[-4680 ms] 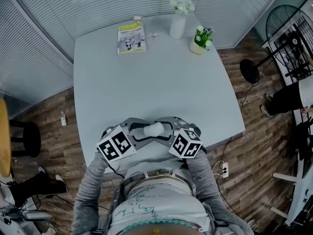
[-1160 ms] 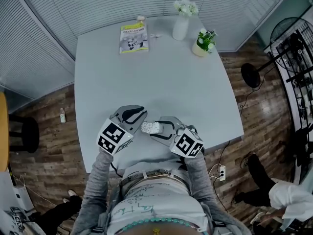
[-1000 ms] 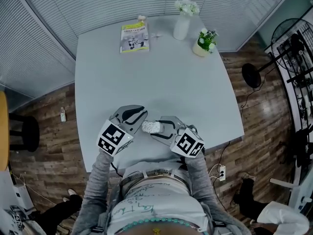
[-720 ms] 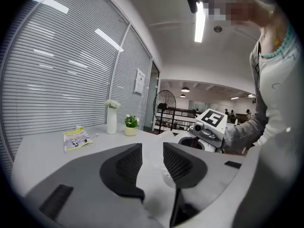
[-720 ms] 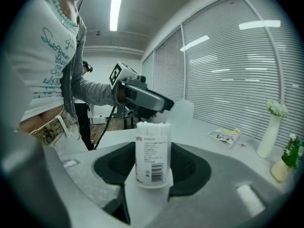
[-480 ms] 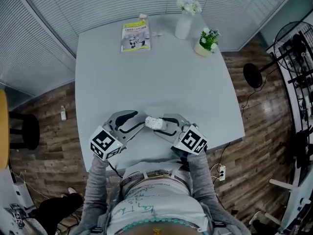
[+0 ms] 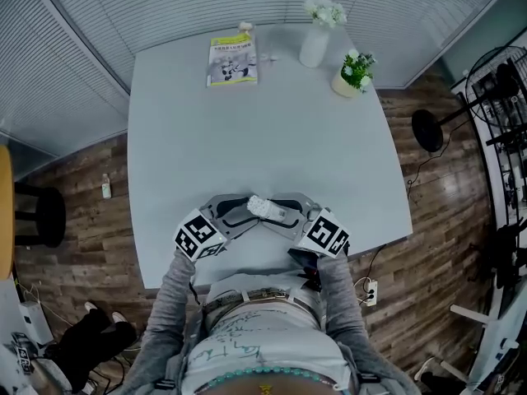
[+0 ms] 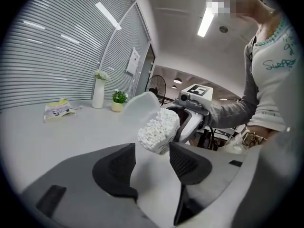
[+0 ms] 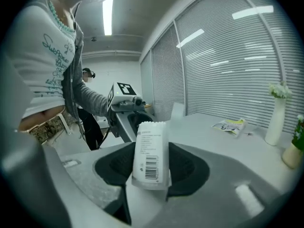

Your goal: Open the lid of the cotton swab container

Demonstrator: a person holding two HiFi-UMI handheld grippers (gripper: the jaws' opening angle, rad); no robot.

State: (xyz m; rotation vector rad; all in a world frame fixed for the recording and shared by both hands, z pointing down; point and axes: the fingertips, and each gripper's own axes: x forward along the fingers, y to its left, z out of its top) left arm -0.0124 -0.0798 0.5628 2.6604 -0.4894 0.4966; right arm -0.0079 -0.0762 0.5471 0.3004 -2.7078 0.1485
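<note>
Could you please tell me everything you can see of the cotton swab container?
The cotton swab container is a small clear plastic tub packed with white swabs, with a white barcode label on its side. Its translucent lid stands flipped open. The right gripper, fingers just closing further, clamps its body and holds it tilted above the table. The left gripper, fingers just opened wide, faces its open end, seemingly without pressing on it.

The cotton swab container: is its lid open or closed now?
Open. In the left gripper view the lid stands swung back from the cotton swab container, and the swab heads show uncovered.
</note>
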